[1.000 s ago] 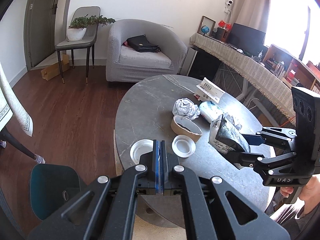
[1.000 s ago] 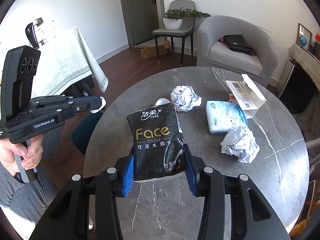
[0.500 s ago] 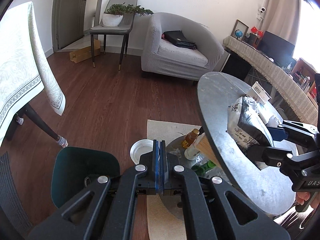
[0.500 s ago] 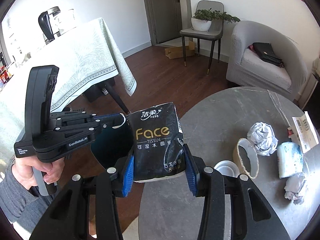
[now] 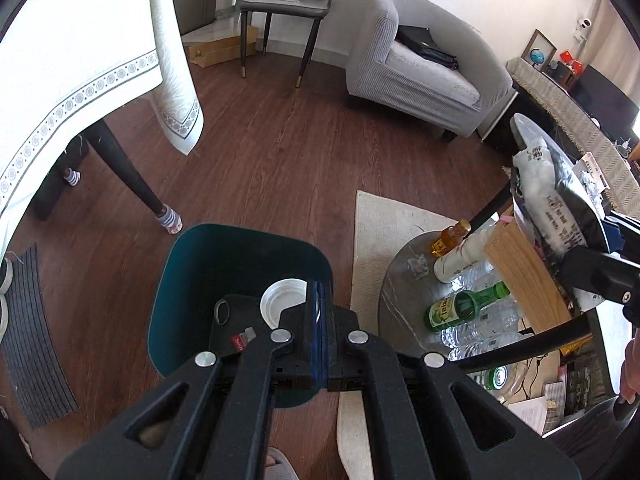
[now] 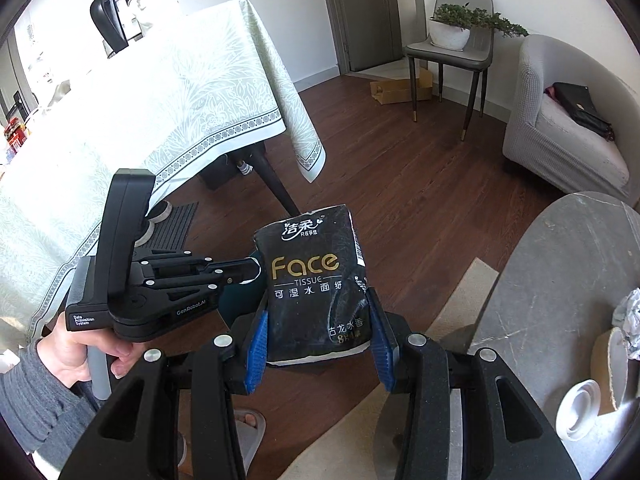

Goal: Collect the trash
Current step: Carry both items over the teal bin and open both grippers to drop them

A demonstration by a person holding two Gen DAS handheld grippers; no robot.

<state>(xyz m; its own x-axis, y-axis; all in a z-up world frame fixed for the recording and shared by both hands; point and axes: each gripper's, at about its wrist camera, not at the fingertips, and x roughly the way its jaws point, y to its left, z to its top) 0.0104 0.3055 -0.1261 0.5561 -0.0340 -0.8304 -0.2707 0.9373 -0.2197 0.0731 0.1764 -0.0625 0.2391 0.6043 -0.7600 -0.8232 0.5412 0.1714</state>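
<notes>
Left gripper (image 5: 318,312): fingers pinched together on the rim of a white lid (image 5: 282,302), low centre of the left view, over the open mouth of the teal bin (image 5: 188,280). Bin rim clear on all sides; bare wood floor (image 5: 260,152) above and left of it.

Right gripper (image 6: 318,344): fingers narrow, clamped on the lower sides of a black tissue pack (image 6: 314,284), mid-frame in the right view, off the desk (image 6: 560,272) edge, which curves along the right. Bin mostly hidden behind the pack. Rug (image 6: 460,300) between bin and desk.
</notes>
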